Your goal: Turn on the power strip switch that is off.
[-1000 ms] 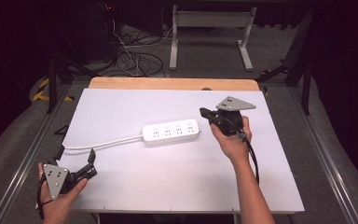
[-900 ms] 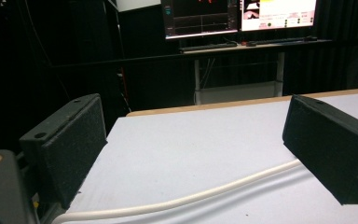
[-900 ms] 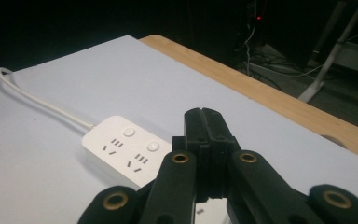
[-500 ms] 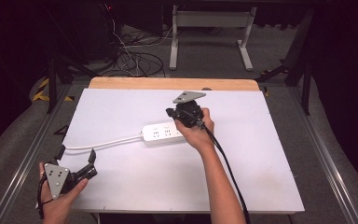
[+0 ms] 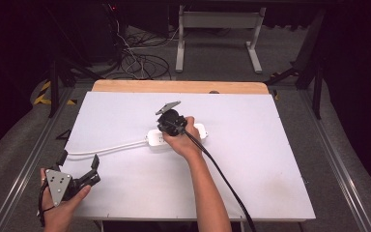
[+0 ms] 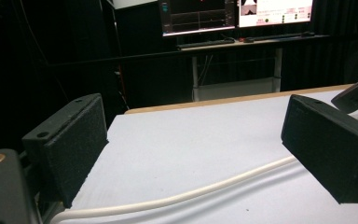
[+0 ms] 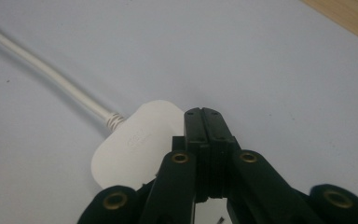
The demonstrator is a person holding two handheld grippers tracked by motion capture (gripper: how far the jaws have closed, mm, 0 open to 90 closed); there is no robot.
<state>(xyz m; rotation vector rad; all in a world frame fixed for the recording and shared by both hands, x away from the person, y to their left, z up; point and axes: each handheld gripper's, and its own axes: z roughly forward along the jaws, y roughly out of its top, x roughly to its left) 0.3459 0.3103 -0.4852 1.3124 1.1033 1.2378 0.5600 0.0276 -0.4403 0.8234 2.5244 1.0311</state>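
Note:
A white power strip (image 5: 199,130) lies in the middle of the white table (image 5: 251,159), and its white cable (image 5: 111,147) runs off to the left. My right gripper (image 5: 162,129) is shut with nothing between its jaws. It hovers over the strip's cable end, and the hand covers the strip's middle. In the right gripper view the closed tips (image 7: 204,116) sit just above the rounded end of the strip (image 7: 135,140), where the cable (image 7: 46,74) comes out. My left gripper (image 5: 79,158) rests open at the table's near left. The cable (image 6: 191,196) crosses low in front of its jaws (image 6: 196,140).
A bare wooden strip (image 5: 183,87) runs along the table's far edge. Beyond it stand a metal stand (image 5: 217,29) and a tangle of floor cables (image 5: 140,60). The right gripper's black cable (image 5: 227,183) trails back over the table. Monitors (image 6: 235,14) glow on a far desk.
The right hand has carried its shut gripper leftward and lower, from the strip's right end to over its left, cable end. The left gripper has stayed put.

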